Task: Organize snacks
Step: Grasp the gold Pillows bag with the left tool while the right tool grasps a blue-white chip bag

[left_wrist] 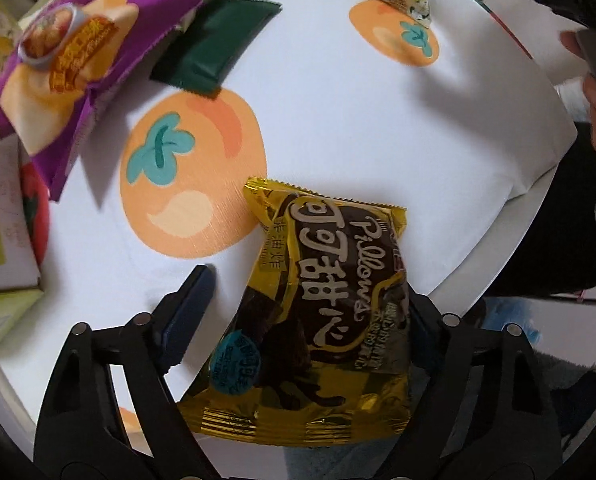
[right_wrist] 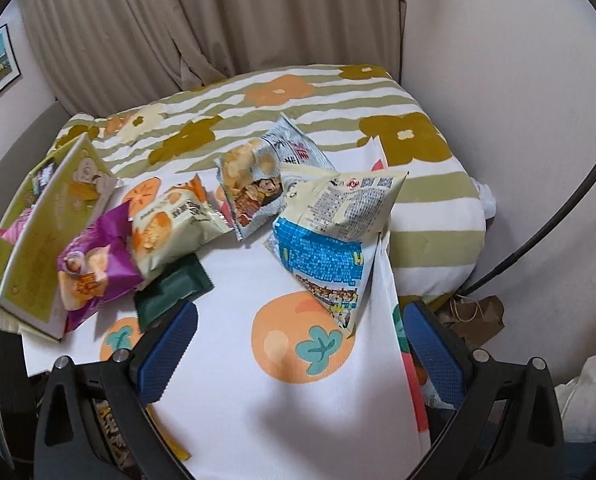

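Snacks lie scattered on the orange-print cloth (right_wrist: 258,380), most heaped beside the open box (right_wrist: 38,240), presumably awaiting sorting. Nearer, the gold packet (left_wrist: 317,300) sits between the left gripper (left_wrist: 298,300) jaws, 1 finger short of it. The right gripper (right_wrist: 298,344) gapes empty.

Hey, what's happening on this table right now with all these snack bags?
A person is sorting snacks with a handheld gripper in each hand. The left gripper is down over a gold Pillows packet lying on the orange-print tablecloth; the packet sits between its jaws, which do not clearly clamp it yet. The right gripper is open and empty above the cloth. Other bags, including a purple bag and a dark green packet, are piled beside a yellow-green box.
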`<state>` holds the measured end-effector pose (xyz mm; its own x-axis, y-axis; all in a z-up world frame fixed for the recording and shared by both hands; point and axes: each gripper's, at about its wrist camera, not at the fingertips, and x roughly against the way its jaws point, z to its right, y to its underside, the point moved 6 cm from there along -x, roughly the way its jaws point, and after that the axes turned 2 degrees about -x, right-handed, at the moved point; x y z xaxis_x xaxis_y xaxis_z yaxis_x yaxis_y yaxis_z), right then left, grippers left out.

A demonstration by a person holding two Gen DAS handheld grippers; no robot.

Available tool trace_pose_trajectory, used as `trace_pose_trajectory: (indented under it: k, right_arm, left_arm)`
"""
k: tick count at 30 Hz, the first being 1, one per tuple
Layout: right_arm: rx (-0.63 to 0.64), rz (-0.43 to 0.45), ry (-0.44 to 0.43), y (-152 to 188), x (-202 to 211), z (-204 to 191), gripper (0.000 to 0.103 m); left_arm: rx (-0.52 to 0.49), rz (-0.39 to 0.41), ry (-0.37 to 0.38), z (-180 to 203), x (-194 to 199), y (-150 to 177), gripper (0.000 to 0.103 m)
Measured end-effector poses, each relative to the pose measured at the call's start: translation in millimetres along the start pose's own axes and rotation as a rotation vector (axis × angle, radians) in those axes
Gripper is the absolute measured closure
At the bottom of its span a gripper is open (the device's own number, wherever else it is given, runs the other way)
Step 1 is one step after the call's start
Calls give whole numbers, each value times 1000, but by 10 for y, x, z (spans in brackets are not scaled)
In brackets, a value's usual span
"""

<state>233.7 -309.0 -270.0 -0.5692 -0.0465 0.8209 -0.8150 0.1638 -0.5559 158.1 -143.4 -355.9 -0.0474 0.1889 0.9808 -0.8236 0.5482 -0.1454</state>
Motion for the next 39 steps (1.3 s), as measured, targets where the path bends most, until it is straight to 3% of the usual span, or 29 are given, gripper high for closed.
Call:
trace_pose_trajectory:
  k: [1,2,8,19,26,32,33,39]
  right_arm:
    - [-4,-2,3,-9,-32,-3,0]
    - [-5,-4,9,-19,-62,-3,0]
    - [-1,7,58,-130,-216,-25,0]
    - [12,52,156,-348,-466,-23,1]
    - [22,74,180,-422,-622,-87,4]
    - [-7,70,215,-409,-737,-44,26]
    - [-13,59,210,-388,-774,-32,36]
    - [4,75,185,-328,-676,-88,50]
  left_arm:
    - [-13,0,-3,7,11,-9,35]
    - [-25,2,-16,18,11,-27,37]
    - [-28,13,-9,-34,34,-140,45]
    - [-38,40,-6,-212,109,-441,48]
    - [-16,50,-7,-272,231,-380,48]
    - [8,60,-13,-345,272,-270,48]
    - [11,63,-14,-360,294,-254,48]
    - [37,88,-31,-411,373,-238,48]
